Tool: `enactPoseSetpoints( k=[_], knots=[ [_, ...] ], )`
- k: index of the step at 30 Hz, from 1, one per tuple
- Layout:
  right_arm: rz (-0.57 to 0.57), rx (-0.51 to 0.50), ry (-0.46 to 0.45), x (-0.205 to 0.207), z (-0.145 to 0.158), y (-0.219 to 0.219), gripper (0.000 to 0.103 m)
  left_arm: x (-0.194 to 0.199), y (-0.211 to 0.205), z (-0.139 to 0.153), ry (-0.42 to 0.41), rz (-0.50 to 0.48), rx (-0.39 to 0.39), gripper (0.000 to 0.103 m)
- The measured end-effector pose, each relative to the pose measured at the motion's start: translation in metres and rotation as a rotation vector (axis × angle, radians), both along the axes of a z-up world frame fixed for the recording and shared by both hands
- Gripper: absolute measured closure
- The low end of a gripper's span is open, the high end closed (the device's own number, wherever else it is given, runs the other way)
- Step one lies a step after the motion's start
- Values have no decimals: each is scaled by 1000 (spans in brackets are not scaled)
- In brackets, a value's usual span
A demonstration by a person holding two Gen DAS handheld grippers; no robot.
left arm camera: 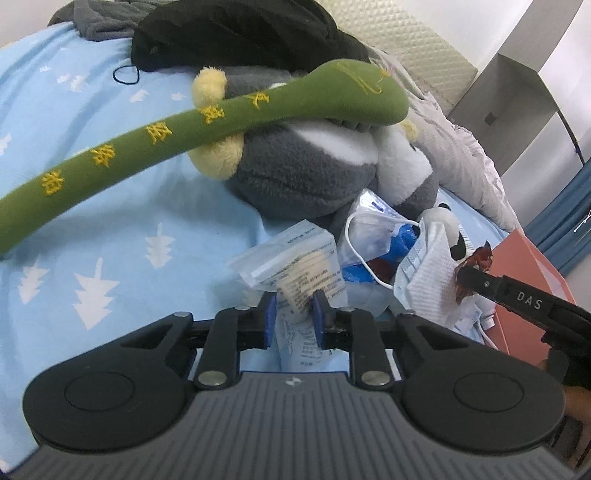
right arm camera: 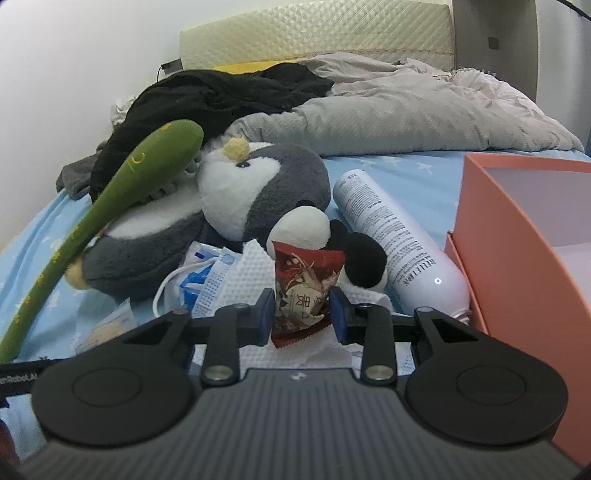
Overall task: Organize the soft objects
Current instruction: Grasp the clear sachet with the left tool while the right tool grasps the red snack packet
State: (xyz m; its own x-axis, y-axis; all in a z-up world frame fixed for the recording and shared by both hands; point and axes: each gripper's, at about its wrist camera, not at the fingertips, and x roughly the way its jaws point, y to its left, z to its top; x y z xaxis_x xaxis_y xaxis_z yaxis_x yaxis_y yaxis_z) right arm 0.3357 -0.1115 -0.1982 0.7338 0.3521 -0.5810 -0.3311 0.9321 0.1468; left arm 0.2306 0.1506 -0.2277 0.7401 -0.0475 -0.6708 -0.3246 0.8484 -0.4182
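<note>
A grey and white plush penguin (left arm camera: pixel 306 173) (right arm camera: pixel 266 184) lies on the blue bed sheet (left arm camera: pixel 110 229). A long green plush stick with yellow characters (left arm camera: pixel 177 133) (right arm camera: pixel 110 192) leans over it. A small black and white panda plush (right arm camera: pixel 332 236) (left arm camera: pixel 448 225) sits beside face masks (left arm camera: pixel 421 266) (right arm camera: pixel 229 280). My left gripper (left arm camera: pixel 293 310) is shut on a clear plastic packet of printed sachets (left arm camera: pixel 299 269). My right gripper (right arm camera: pixel 302 312) is shut on a red snack packet (right arm camera: pixel 303 288), which also shows in the left wrist view (left arm camera: pixel 476 266).
An open orange box (right arm camera: pixel 517 236) (left arm camera: pixel 532 280) stands at the right. A white spray can (right arm camera: pixel 395 236) lies next to it. A grey duvet (right arm camera: pixel 406 110) and black clothes (right arm camera: pixel 207 99) (left arm camera: pixel 236 33) are heaped by the headboard (right arm camera: pixel 314 33).
</note>
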Motion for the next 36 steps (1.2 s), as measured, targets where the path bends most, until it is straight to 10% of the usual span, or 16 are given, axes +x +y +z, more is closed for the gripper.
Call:
enactPoseSetpoints(
  k=[36],
  knots=[
    [74, -26, 101, -149, 37, -45, 68, -109, -80, 85, 13, -123, 89, 88]
  ],
)
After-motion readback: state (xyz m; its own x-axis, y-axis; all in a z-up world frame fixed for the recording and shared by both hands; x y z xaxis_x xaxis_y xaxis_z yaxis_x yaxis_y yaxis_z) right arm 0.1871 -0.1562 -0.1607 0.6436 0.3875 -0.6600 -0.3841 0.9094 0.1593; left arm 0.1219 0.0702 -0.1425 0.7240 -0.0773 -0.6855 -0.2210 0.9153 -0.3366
